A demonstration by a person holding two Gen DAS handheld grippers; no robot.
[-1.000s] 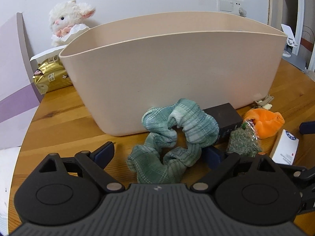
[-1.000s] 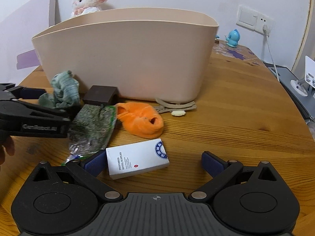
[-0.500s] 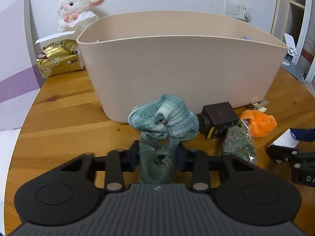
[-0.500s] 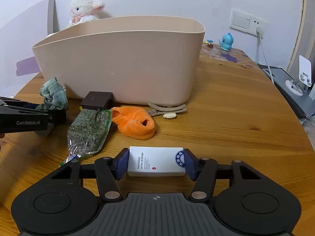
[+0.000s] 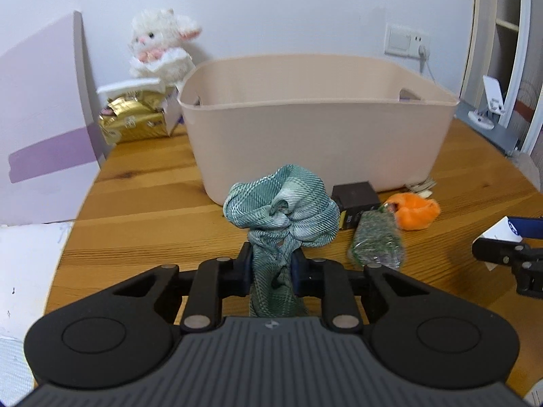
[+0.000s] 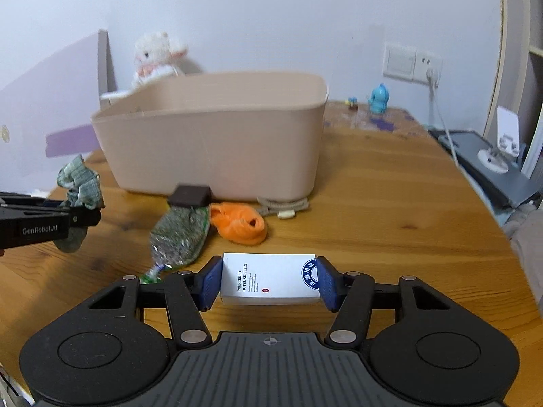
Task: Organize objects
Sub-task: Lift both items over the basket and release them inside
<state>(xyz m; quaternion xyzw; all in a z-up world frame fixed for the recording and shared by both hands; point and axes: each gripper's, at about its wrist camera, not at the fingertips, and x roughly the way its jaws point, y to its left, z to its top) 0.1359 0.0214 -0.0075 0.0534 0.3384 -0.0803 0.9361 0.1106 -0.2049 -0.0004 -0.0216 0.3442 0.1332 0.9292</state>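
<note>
Both grips now lifted: left jaws clench scrunchie [image 5: 281, 203], right jaws clench box [image 6: 269, 283], before bin [image 5: 315, 142].

Across the centre of both wrist views the tall beige bin [image 5: 315, 142] stands as a wall; its open top is unobstructed. Crowded against its base at centre frame lie a dark box [image 6: 188, 195], a green packet [image 6: 180, 237], an orange pouch [image 6: 239, 225] and a beige clip [image 6: 283, 205]. Bare wooden table [image 6: 390, 224] lies open at right of the right wrist view. At upper left, a plush lamb [image 5: 159, 47] and gold bags [image 5: 135, 120] fill the gap beside the bin.
</note>
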